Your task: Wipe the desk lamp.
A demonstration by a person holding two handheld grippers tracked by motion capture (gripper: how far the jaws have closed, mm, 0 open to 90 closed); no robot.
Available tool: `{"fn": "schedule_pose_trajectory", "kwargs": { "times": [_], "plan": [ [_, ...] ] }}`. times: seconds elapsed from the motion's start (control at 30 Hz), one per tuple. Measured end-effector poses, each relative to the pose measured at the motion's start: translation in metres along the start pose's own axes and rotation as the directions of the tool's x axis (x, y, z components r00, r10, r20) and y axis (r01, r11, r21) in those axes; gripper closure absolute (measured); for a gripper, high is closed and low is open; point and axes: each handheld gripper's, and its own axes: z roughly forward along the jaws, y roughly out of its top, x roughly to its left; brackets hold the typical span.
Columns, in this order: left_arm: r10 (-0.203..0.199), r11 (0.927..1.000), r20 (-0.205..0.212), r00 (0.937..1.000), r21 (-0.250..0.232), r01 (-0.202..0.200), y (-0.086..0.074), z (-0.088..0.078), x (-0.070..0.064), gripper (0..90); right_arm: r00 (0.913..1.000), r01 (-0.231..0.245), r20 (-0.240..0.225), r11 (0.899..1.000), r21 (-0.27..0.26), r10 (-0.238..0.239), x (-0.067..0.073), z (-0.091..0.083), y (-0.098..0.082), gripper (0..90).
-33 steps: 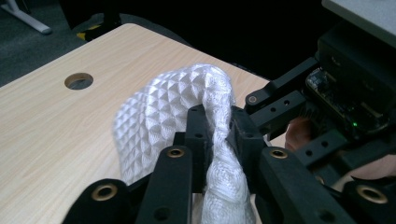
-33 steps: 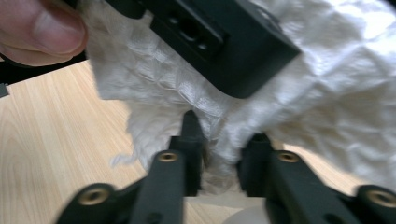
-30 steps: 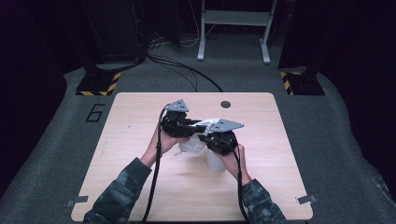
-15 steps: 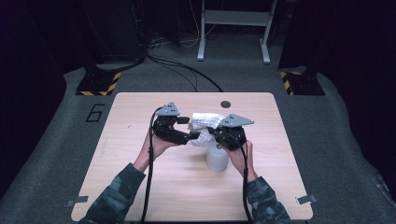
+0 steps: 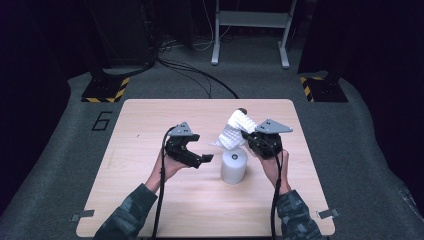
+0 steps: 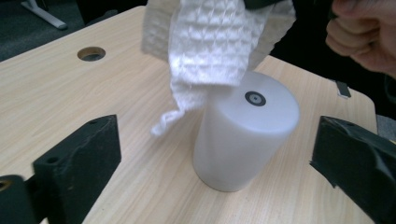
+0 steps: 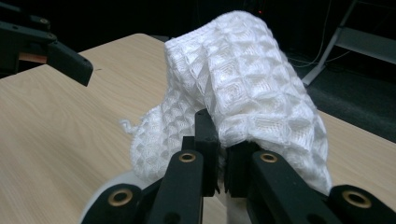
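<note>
Both sleeves [image 5: 125,215] are a green-grey camouflage pattern. Each hand carries a black gripper: the left gripper [image 5: 199,161] and right gripper [image 5: 248,139] each wear a grey three-cornered plate [image 5: 272,126] on top and trail a black cable [image 5: 160,200]. In the right gripper view, brass-ringed screw holes [image 7: 187,157] dot the black jaws.

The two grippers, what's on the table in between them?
A white cylinder stands upright between the left gripper and right gripper in the high view. The white cloth hangs over it from the right gripper.
</note>
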Motion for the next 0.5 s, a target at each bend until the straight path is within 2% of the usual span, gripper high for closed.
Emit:
{"fn": "schedule_pose_trajectory", "kwargs": {
  "times": [0.1, 0.5],
  "plan": [
    [0.002, 1.0000, 0.023, 0.9997, 0.000, -0.002, -0.004, 0.009, -0.001, 0.0, 0.9998, -0.009, 0.018, 1.000, 0.004, 0.009, -0.006, -0.006, -0.004, 86.6],
    [0.010, 0.9998, 0.061, 0.9981, 0.019, -0.011, -0.015, 0.043, -0.008, 0.0, 0.9957, -0.045, 0.082, 0.999, 0.024, 0.043, -0.024, -0.025, -0.024, 86.7]
  ]
}}
